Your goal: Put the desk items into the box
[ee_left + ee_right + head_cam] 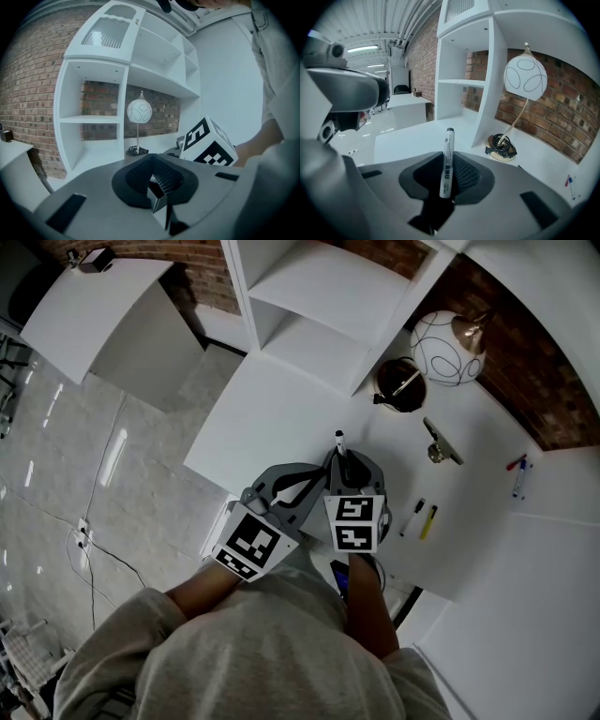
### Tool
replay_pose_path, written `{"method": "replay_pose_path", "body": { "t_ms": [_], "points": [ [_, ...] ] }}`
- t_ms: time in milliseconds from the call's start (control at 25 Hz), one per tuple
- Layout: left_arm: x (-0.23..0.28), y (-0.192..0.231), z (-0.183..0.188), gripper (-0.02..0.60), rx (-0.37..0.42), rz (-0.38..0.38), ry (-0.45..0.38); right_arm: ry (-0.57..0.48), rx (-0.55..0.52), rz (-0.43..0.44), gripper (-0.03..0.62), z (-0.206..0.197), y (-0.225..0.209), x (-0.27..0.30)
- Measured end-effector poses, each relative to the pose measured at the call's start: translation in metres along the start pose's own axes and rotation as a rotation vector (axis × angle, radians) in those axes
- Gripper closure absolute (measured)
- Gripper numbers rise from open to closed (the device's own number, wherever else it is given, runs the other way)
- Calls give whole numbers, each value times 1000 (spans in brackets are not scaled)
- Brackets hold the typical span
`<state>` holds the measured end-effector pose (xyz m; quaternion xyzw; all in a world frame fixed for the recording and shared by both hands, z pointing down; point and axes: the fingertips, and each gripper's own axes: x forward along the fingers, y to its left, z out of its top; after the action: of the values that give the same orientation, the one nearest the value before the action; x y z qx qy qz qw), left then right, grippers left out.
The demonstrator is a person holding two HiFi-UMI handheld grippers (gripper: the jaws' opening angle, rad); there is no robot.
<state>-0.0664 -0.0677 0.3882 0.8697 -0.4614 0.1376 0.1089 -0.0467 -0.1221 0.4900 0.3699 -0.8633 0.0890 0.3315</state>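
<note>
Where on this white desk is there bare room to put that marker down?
Bare: the wide desk stretch left of the held white marker, before the shelf unit; also the patch between the black and yellow markers and the red and blue pens. Crowded: around the lamp base and the stapler-like item.

Smooth plastic marker [448, 161], matt desk [281, 418], rough brick wall [553, 390].

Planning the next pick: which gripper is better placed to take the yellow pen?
Left, probably. The right gripper is shut on a white marker; the left gripper is shut but empty. The yellow pen lies nearer the right, so the left must reach across.
</note>
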Motion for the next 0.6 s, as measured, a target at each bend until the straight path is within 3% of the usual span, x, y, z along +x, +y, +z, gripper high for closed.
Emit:
{"method": "replay_pose_path", "body": {
  "t_ms": [600],
  "points": [
    [-1,-2,0,575,-4,-7,-1,71,-25,21,517,-8,5,-1]
  ]
}}
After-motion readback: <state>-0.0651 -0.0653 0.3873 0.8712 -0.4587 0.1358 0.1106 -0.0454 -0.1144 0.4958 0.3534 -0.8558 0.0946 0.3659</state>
